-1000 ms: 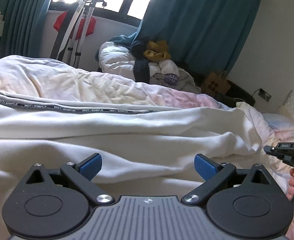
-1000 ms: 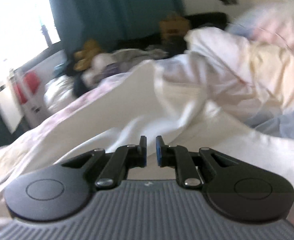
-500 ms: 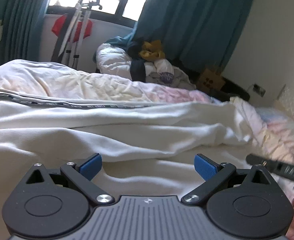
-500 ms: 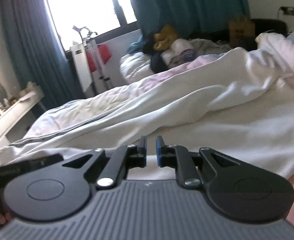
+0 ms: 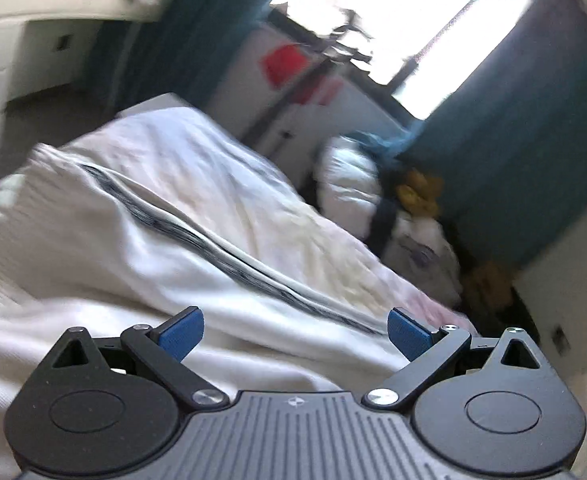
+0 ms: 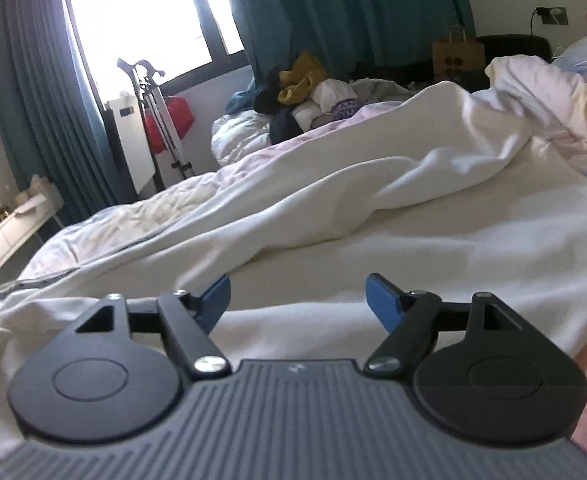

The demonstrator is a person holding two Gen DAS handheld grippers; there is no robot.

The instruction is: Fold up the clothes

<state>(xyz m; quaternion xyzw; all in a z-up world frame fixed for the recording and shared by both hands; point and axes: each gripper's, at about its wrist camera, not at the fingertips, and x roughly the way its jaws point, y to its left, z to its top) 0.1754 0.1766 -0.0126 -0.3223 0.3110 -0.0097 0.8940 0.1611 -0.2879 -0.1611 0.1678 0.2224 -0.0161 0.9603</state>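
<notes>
The left gripper (image 5: 295,330) fills the bottom of its view with its blue-padded fingers (image 5: 181,334) spread wide apart and nothing between them. Just past them a white garment (image 5: 105,280) lies across the bed (image 5: 253,200), taking up the lower left and centre of the frame. A dark printed stripe (image 5: 213,252) runs diagonally over the garment from the middle left toward the lower right. This whole view is tilted and smeared by motion, so fine detail is hard to read. At the upper left stands a pale set of drawers (image 5: 21,40); the bright window (image 5: 393,20) is at the top, with teal curtains (image 5: 513,140) on the right.

The right gripper (image 6: 297,300) likewise sits at the bottom of its frame, fingers (image 6: 381,300) apart and holding nothing. The same white garment (image 6: 373,208) spreads in soft folds across the middle of this view, directly in front of the fingers. Whether either gripper touches the cloth cannot be told. Beyond it, in the upper centre, a pile of clothes (image 6: 305,92) with a mustard-yellow piece on top rests at the far end of the bed. A brown paper bag (image 6: 457,56) stands at the upper right, and a folded metal stand (image 6: 153,108) leans below the window at the upper left.
</notes>
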